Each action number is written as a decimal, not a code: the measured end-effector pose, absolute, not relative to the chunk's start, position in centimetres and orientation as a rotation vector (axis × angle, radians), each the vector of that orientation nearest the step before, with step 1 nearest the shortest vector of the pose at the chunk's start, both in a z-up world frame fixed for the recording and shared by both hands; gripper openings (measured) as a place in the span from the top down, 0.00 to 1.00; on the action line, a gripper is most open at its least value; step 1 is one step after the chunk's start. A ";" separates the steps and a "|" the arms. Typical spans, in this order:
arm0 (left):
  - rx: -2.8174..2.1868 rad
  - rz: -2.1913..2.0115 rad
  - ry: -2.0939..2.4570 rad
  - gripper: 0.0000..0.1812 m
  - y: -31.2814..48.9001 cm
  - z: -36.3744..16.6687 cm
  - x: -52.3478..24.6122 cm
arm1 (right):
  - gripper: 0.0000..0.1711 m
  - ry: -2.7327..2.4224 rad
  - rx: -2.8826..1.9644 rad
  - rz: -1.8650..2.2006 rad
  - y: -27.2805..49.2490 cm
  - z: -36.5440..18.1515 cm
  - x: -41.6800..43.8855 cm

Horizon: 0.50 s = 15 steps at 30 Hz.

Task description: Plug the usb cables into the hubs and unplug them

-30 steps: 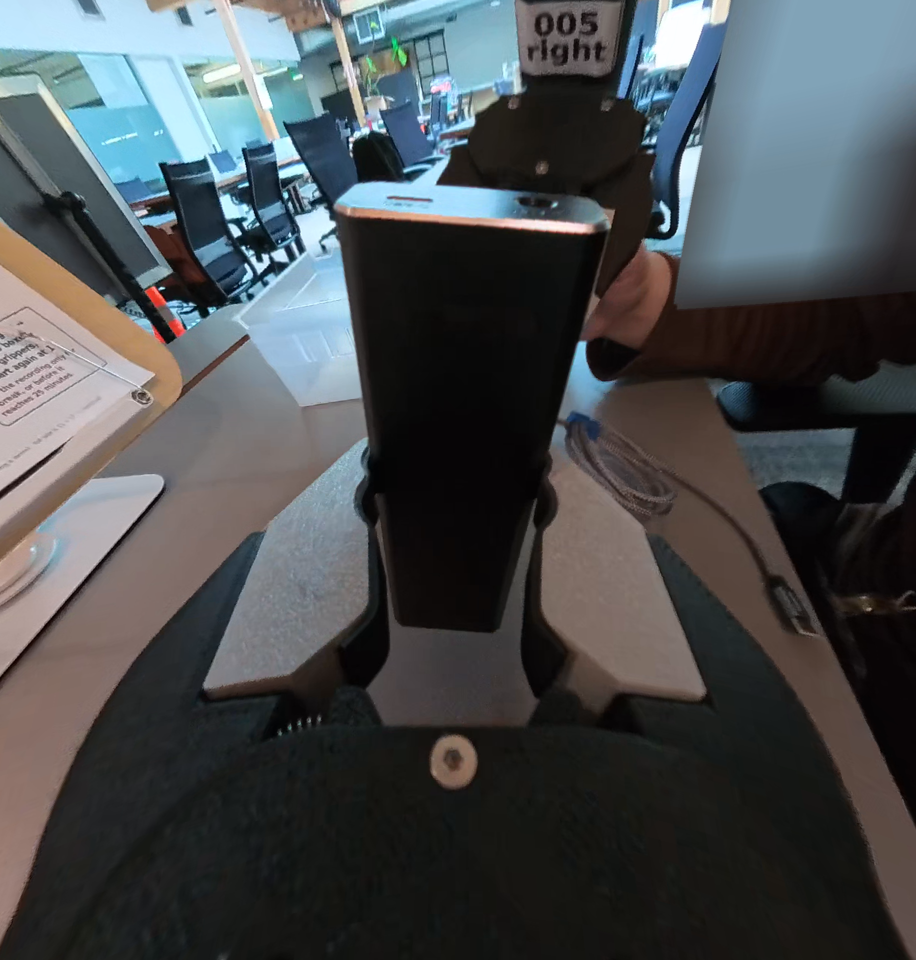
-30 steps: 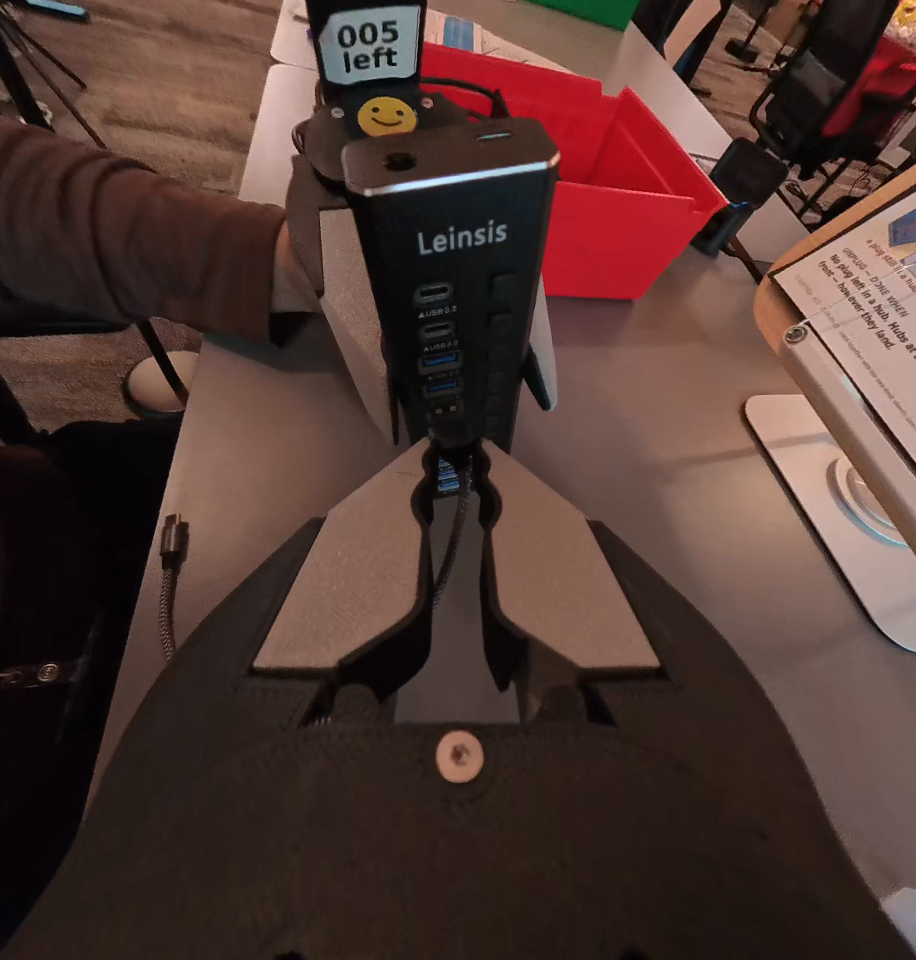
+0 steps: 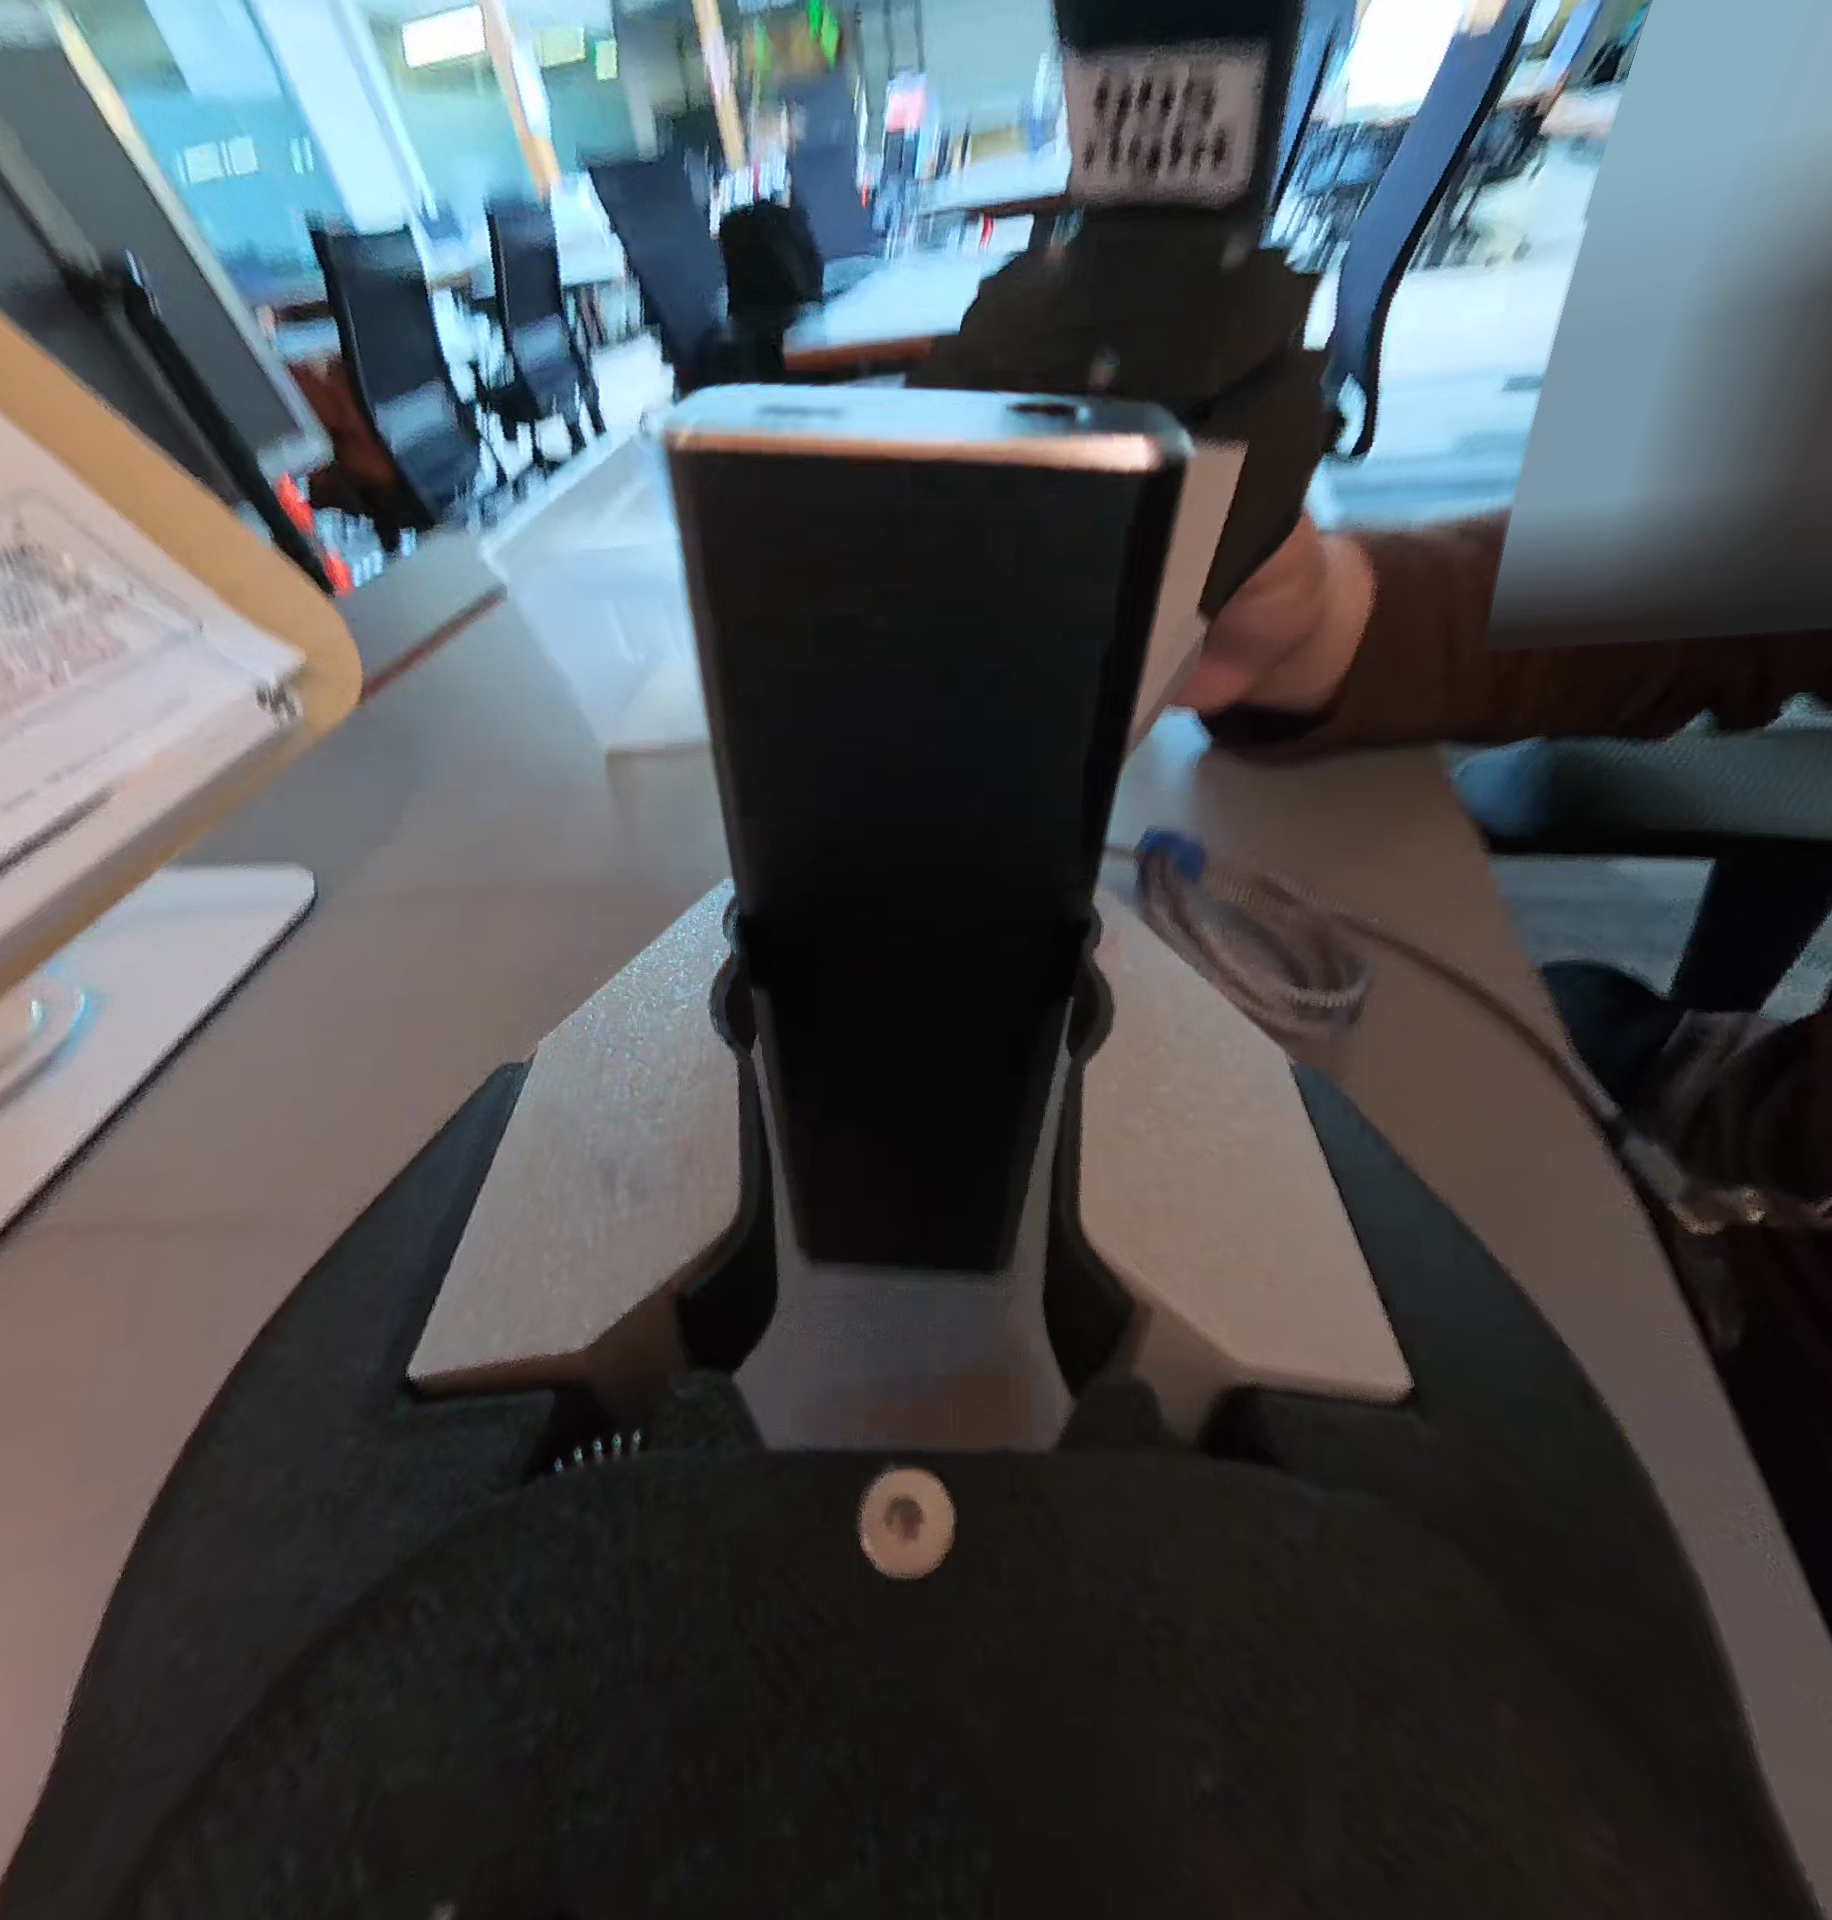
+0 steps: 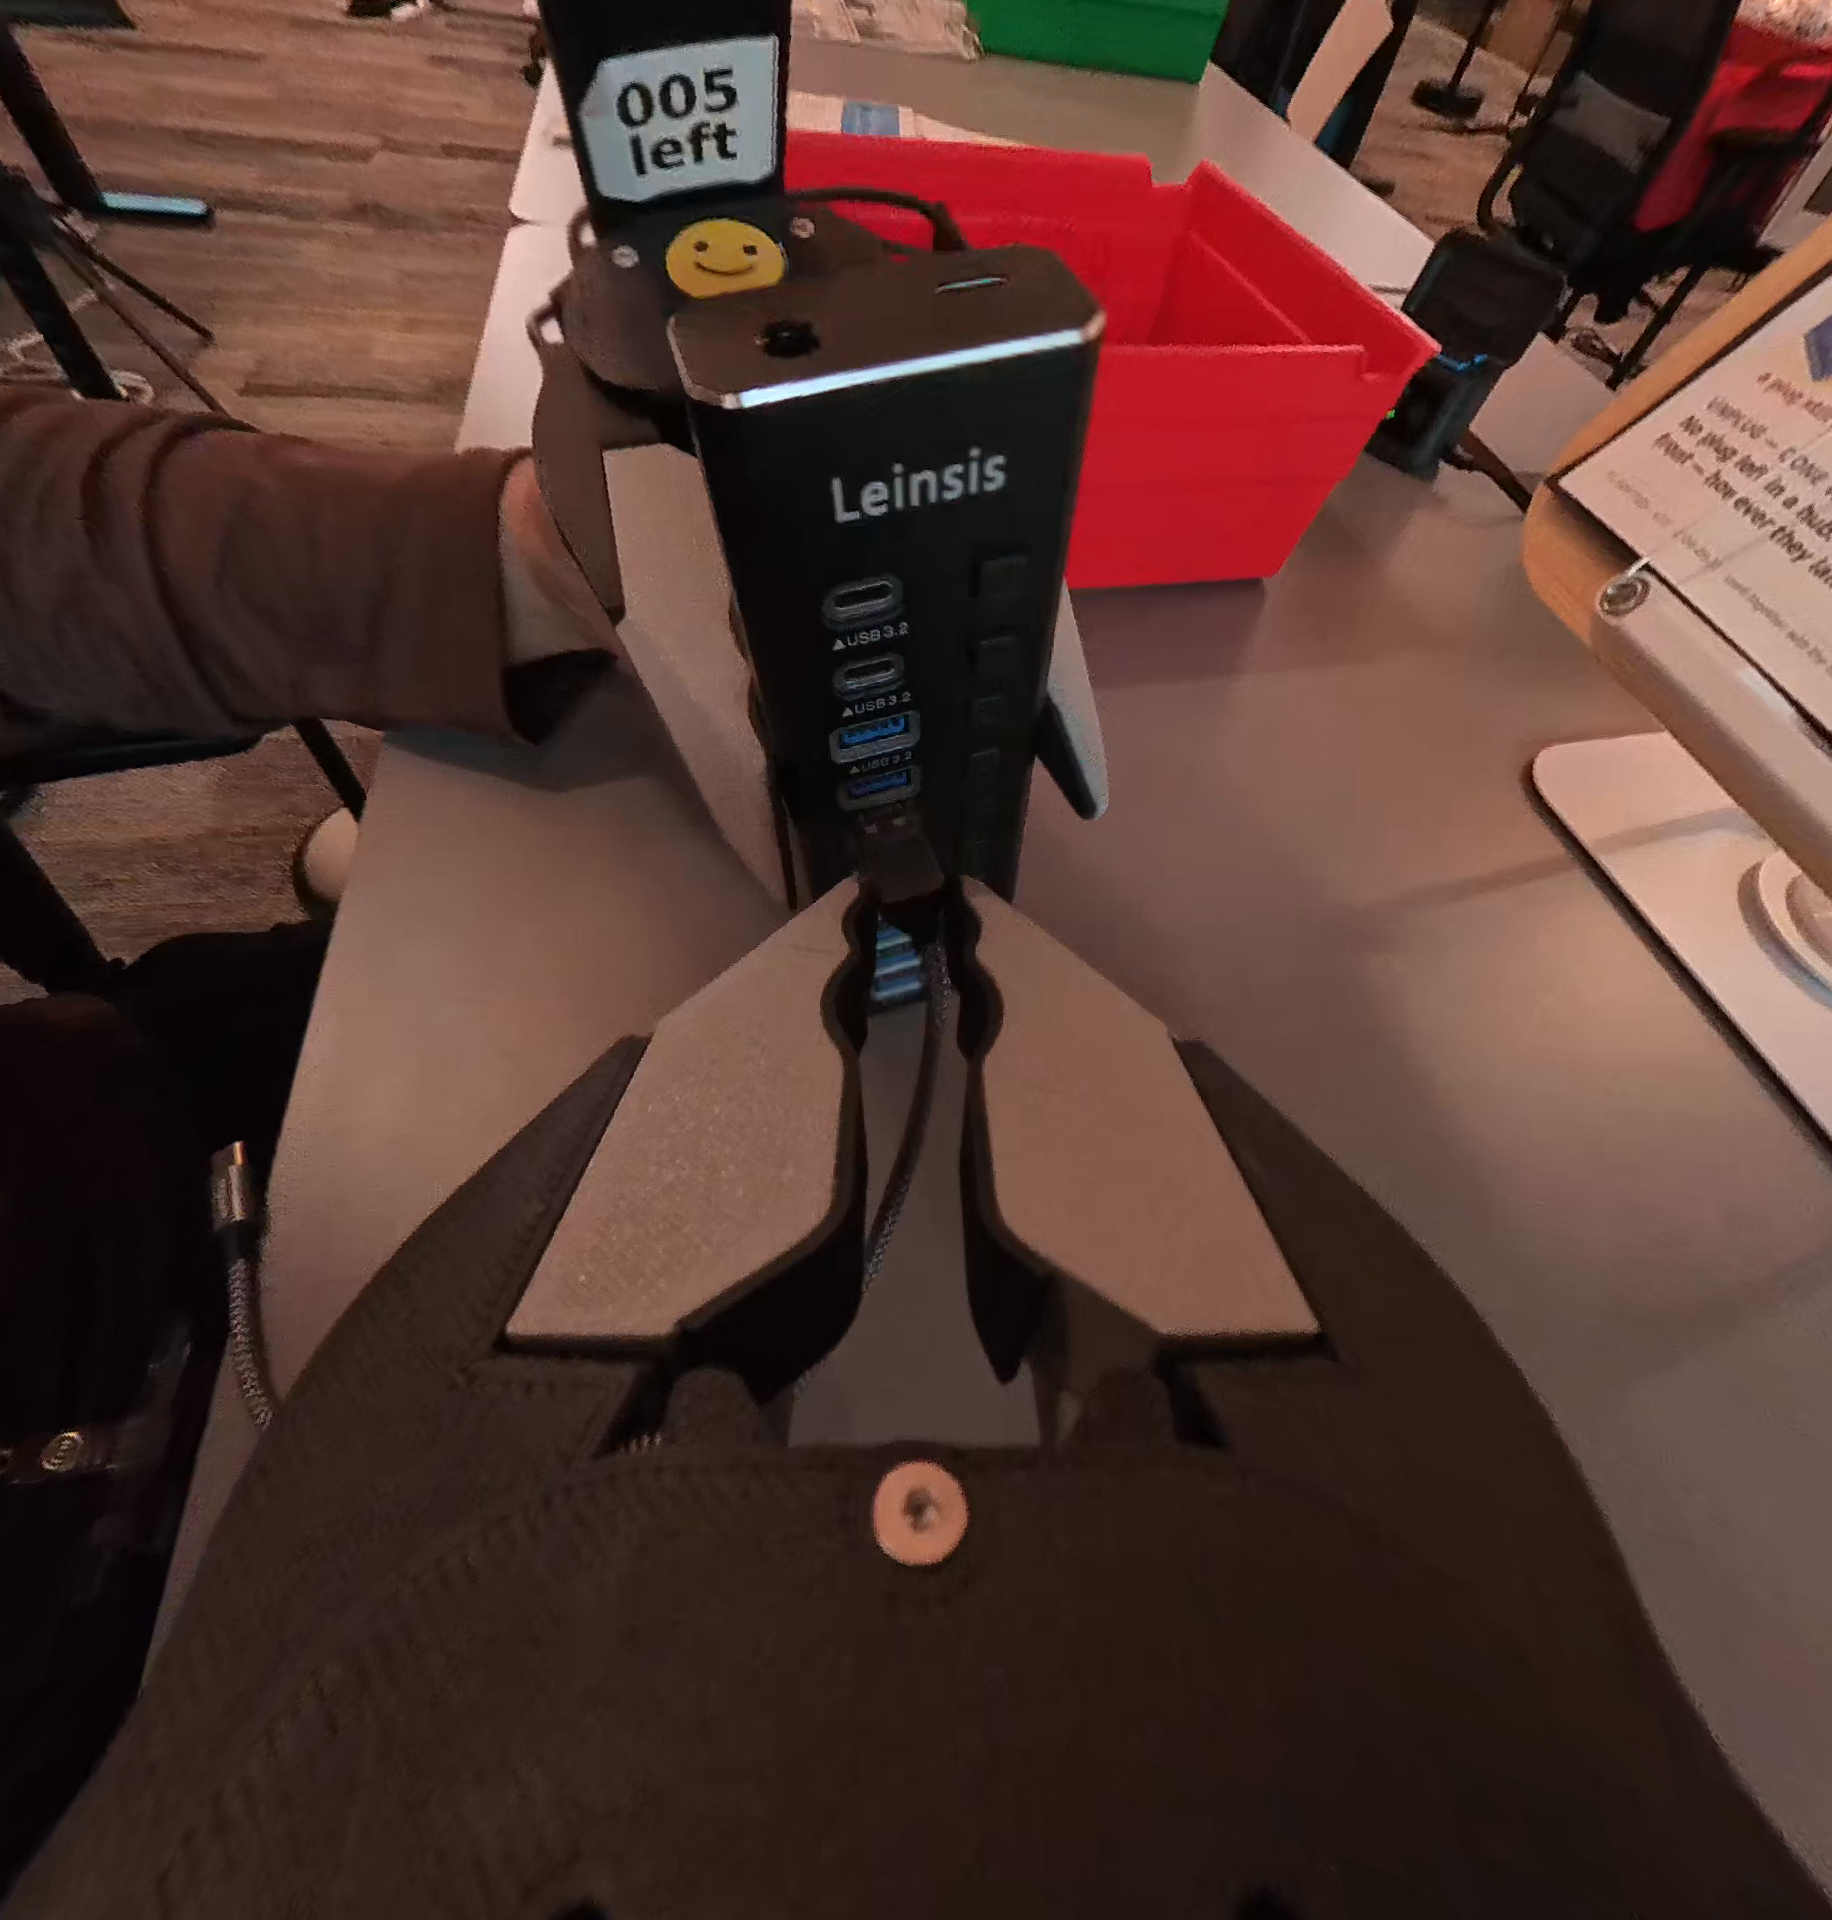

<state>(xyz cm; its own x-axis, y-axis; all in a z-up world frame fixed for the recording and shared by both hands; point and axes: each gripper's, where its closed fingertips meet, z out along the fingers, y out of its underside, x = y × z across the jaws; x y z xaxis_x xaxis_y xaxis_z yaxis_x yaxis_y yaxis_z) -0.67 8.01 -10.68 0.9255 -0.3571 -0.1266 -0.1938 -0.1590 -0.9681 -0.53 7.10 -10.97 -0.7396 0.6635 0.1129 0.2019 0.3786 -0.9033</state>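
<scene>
Left gripper (image 3: 912,997): two grey, grainy-faced fingers clamped on the lower sides of one black hub (image 3: 917,790), a tall slab with a bright metal rim at its top end, held upright above the grey table (image 3: 496,790).

Right gripper (image 4: 907,935): fingers nearly together, pinching one dark USB plug (image 4: 896,857) right at the hub's port face; whether the plug is seated in the port cannot be told. Its braided cable (image 4: 907,1153) runs back between the fingers.

Hub face toward the right gripper: a column of ports, two small oval ones uppermost and blue rectangular ones below, with a row of dark buttons alongside.

Beyond the hub, one red plastic bin (image 4: 1203,416). Near the left gripper, on its right, one coiled braided cable (image 3: 1255,945) with a blue end lies on the table. A second loose braided cable end (image 4: 237,1247) hangs at the table edge.
</scene>
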 end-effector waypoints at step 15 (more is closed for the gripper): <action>-1.864 -0.166 0.350 0.68 7.8 -12.2 -1.5 | 0.95 -2.208 -0.781 1.297 7.8 -11.8 -0.9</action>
